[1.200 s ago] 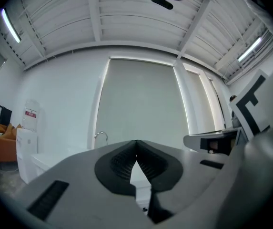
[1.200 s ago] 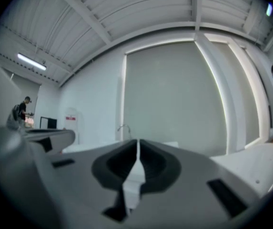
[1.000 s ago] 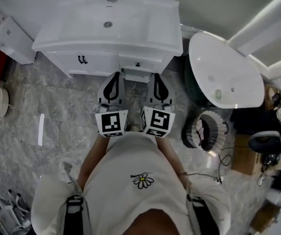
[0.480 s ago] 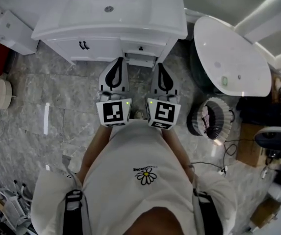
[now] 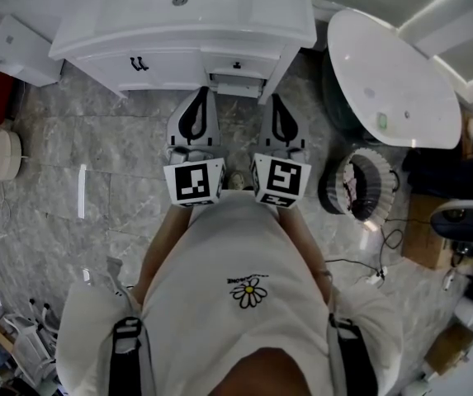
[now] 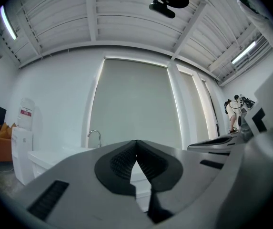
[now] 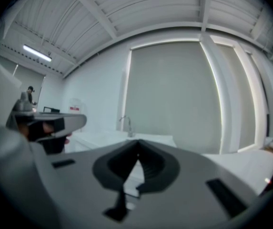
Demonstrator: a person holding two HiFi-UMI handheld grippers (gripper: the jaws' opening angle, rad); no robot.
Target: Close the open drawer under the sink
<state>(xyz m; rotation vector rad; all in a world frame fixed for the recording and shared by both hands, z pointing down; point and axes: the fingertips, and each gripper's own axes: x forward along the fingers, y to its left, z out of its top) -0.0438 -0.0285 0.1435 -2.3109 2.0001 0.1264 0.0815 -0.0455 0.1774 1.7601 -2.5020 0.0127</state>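
Drawer [image 5: 234, 85] stands slightly open in the white cabinet [image 5: 170, 63] under the sink [image 5: 219, 11], right of centre. Left gripper [image 5: 202, 96] and right gripper [image 5: 276, 99] hover near its front, both jaws closed together, holding nothing.

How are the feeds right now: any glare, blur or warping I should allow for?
Head view: sharp, curved at the edges, the white sink cabinet nearly blown out, a glare streak on the floor. Left gripper view: crisp, heavy fisheye, dark corners. Right gripper view: same warp, noticeably softer.
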